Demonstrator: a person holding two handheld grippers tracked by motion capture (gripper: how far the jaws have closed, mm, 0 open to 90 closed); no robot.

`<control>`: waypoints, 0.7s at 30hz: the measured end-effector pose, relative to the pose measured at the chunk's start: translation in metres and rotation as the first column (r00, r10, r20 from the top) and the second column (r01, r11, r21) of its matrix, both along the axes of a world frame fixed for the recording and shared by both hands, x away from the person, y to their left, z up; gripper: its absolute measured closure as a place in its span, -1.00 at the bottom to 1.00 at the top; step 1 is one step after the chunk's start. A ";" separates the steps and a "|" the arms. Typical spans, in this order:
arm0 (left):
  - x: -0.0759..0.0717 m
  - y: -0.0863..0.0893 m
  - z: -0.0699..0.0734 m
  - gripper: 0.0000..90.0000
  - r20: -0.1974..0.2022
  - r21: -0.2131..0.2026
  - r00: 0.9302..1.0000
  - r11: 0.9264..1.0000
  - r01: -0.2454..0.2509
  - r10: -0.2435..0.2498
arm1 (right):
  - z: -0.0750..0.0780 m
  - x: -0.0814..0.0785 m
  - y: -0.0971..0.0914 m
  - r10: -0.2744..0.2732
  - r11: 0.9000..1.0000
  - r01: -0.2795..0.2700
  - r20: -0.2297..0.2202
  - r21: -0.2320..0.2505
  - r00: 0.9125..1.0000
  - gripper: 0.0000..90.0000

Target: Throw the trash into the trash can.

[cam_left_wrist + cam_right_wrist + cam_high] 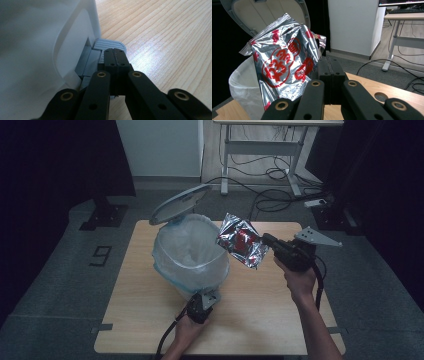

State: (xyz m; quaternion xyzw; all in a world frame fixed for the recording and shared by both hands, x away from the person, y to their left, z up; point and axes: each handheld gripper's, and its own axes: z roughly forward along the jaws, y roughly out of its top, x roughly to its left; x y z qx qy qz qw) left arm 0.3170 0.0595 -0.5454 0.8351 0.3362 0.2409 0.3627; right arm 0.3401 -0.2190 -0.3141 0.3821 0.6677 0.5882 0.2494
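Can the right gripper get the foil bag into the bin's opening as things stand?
Probably yes. The lid is tipped up, the lined bin gapes open, and the right gripper holds the foil bag right beside the rim with nothing between.

My wooden worktop [150, 320] stands on grey carpet [55, 290] in a dim room, a stencilled figure 9 [101, 255] on the floor off its left edge. Beyond its far edge, a white cabinet [160, 147] meets a light-framed desk [260, 150], with black cables [272, 172] and a power strip [318, 202] strewn beneath. Dark curtains [45, 165] close both sides.
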 end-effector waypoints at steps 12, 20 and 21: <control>0.000 0.000 0.000 1.00 0.003 0.004 1.000 1.000 -0.001 0.001 | 0.003 0.007 0.009 0.004 1.000 -0.004 -0.002 -0.006 1.000 1.00; 0.000 0.000 0.000 1.00 0.003 0.004 1.000 1.000 0.000 0.000 | 0.003 0.011 0.014 0.008 1.000 -0.008 -0.005 -0.009 1.000 1.00; 0.000 0.000 0.000 1.00 0.003 0.004 1.000 1.000 0.000 0.000 | 0.003 0.011 0.014 0.007 1.000 -0.007 -0.005 -0.009 1.000 1.00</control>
